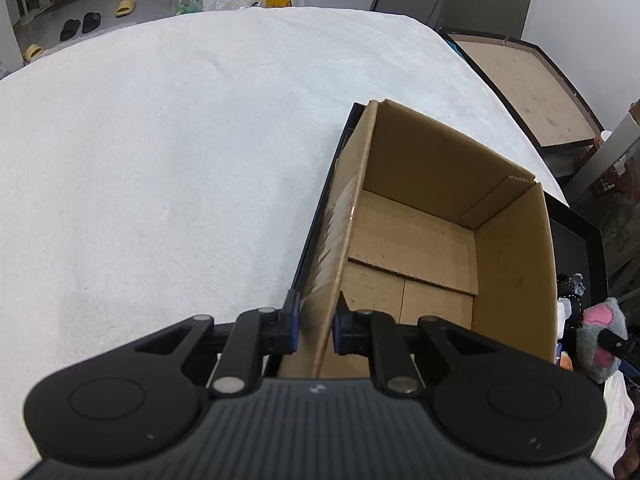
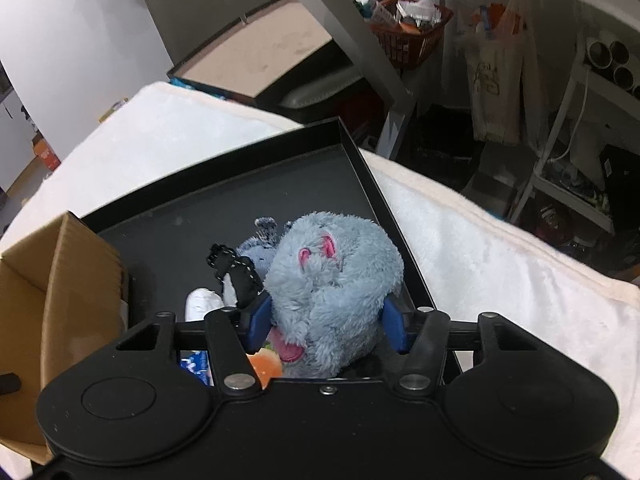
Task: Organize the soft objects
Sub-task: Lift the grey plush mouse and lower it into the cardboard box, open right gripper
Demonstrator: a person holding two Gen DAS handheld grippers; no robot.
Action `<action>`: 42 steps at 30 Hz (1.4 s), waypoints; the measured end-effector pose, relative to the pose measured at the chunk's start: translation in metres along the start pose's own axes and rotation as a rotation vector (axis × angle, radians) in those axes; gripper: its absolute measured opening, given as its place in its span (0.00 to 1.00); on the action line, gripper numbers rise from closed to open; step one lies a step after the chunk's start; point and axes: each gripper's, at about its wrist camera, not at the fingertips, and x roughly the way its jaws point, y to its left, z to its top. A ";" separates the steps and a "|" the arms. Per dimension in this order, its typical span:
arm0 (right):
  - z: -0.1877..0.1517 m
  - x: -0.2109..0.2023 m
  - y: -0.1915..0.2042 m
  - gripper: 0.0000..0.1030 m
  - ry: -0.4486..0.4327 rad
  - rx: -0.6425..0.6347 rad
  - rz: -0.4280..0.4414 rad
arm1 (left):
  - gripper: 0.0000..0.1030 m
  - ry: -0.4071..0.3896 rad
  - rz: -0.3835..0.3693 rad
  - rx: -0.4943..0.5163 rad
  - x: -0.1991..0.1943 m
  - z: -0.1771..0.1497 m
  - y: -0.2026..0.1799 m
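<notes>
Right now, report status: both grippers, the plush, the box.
Left gripper clamped on cardboard box wall. Right gripper closed on grey plush in black tray. Box empty, nothing blocking.

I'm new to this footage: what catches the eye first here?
The fluffy grey plush toy with pink patches, lying in the black tray, squeezed between the right gripper fingers. Next, the empty cardboard box on the white cloth, its near wall pinched by the left gripper.
</notes>
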 end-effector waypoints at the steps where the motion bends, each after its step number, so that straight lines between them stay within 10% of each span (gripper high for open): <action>1: 0.000 -0.003 0.001 0.53 -0.007 0.000 0.002 | 0.14 -0.001 -0.005 -0.003 0.000 0.000 0.001; 42: -0.008 -0.086 0.163 0.54 -0.140 -0.288 0.119 | 0.19 0.070 -0.180 -0.076 0.004 0.004 0.027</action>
